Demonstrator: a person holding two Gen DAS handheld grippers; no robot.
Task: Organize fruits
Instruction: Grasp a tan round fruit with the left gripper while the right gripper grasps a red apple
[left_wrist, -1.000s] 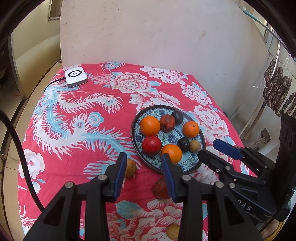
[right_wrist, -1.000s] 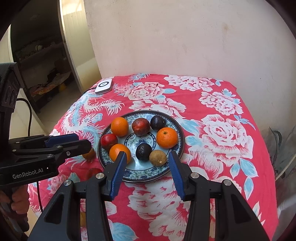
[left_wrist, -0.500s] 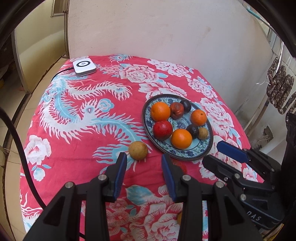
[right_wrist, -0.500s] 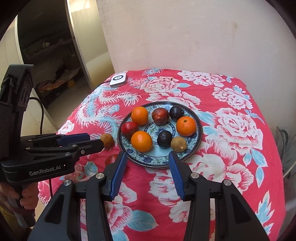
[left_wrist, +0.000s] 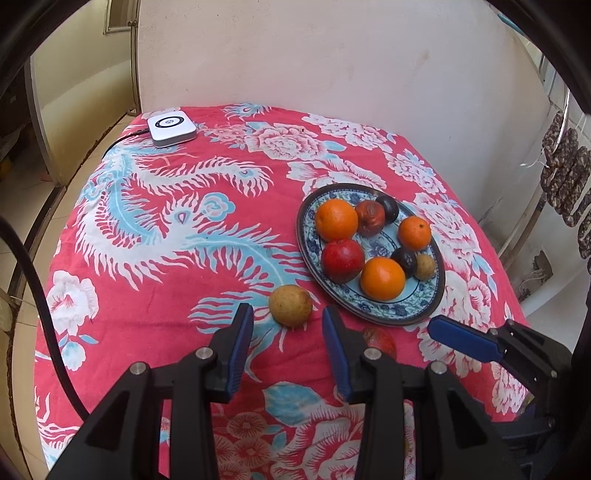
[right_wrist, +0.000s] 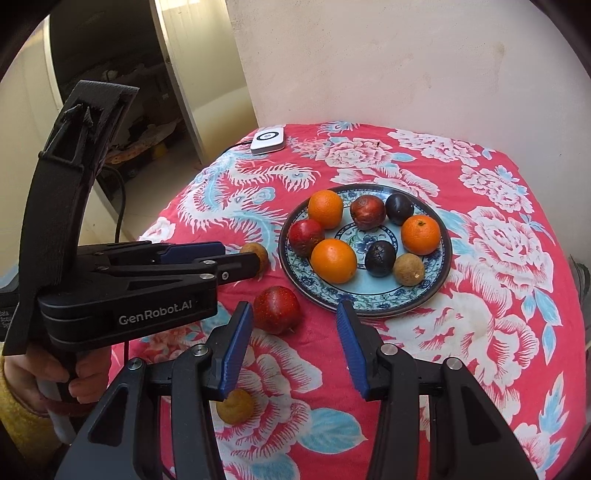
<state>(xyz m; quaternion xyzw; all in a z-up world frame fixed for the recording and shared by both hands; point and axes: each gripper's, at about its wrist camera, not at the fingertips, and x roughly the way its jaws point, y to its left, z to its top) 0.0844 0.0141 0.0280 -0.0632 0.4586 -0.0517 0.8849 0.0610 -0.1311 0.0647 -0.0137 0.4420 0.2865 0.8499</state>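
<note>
A blue-patterned plate (left_wrist: 424, 312) (right_wrist: 439, 275) holds several fruits: oranges, red apples, dark plums and a small brown fruit. A brown round fruit (left_wrist: 290, 305) (right_wrist: 258, 253) lies on the cloth left of the plate. My left gripper (left_wrist: 287, 347) (right_wrist: 240, 258) is open and empty, just short of that fruit. A red apple (right_wrist: 277, 309) (left_wrist: 380, 339) lies in front of the plate. A small yellow-brown fruit (right_wrist: 236, 406) lies nearer still, partly behind a finger. My right gripper (right_wrist: 295, 343) (left_wrist: 461, 338) is open and empty above the cloth, right of the red apple.
A red floral cloth (left_wrist: 166, 258) covers the round table. A white square device (left_wrist: 170, 125) (right_wrist: 267, 139) with a cable sits at the far left edge. A plaster wall stands behind the table. A doorway opens to the left.
Both grippers have pulled back and risen from the plate, so more of the table shows. The brown fruit is now in plain view ahead of the left fingers. No fruit has moved.
</note>
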